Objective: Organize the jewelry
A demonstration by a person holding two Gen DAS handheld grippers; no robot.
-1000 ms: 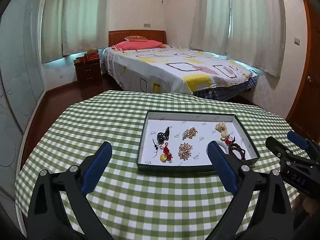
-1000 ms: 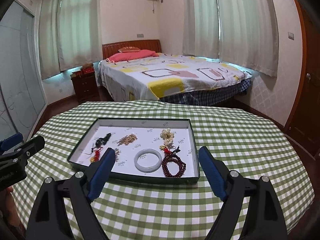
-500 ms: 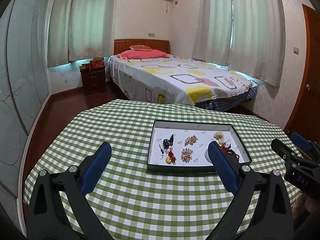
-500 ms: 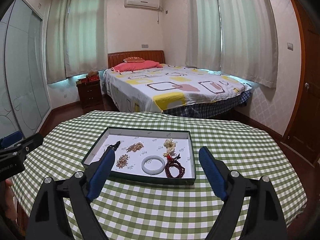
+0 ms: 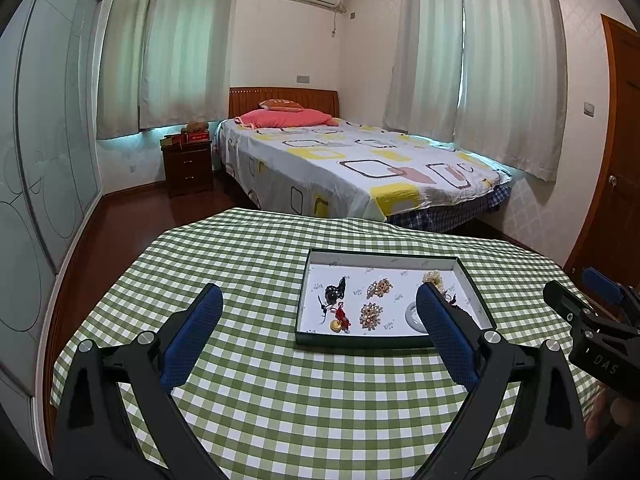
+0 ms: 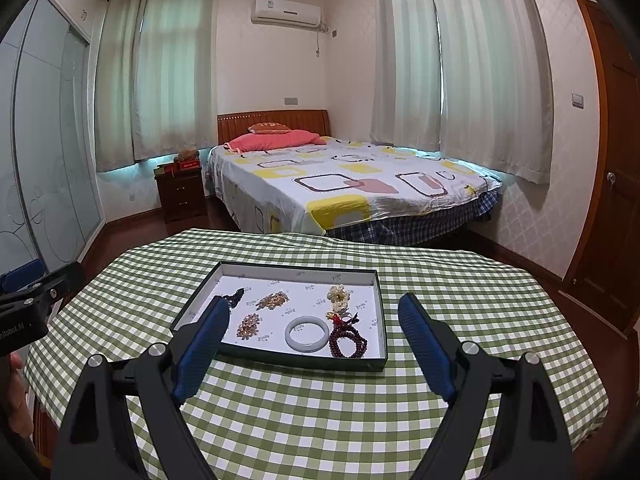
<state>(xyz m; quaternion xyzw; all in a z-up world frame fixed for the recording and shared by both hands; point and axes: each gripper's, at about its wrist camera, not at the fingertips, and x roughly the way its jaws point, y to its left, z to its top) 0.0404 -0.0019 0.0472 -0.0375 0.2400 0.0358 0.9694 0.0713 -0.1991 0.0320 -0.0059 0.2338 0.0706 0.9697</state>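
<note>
A shallow dark-rimmed tray (image 5: 360, 342) (image 6: 280, 358) with a white floor lies on the green checked table. In it lie a pale jade bangle (image 6: 307, 333), a dark red bead bracelet (image 6: 347, 343), a cream bead cluster (image 6: 337, 294), two gold-brown bead pieces (image 6: 272, 300) (image 5: 372, 316), a black pendant (image 5: 333, 290) and a red knot charm with a gold bell (image 5: 340, 320). My left gripper (image 5: 318, 304) hangs open over the cloth in front of the tray. My right gripper (image 6: 314, 312) is open too, short of the tray's near rim. Neither holds anything.
The checked tablecloth (image 6: 320, 412) covers a round table whose far edge drops to a dark wood floor. Beyond stand a bed (image 6: 340, 184), a nightstand (image 6: 180, 192) and curtained windows. A wooden door (image 6: 616, 200) is at the right. A hand (image 6: 16, 400) shows at the left edge.
Both grippers have drawn back and risen from the tray, so it looks smaller and farther away. The jewelry lies as before. Both stay open.
</note>
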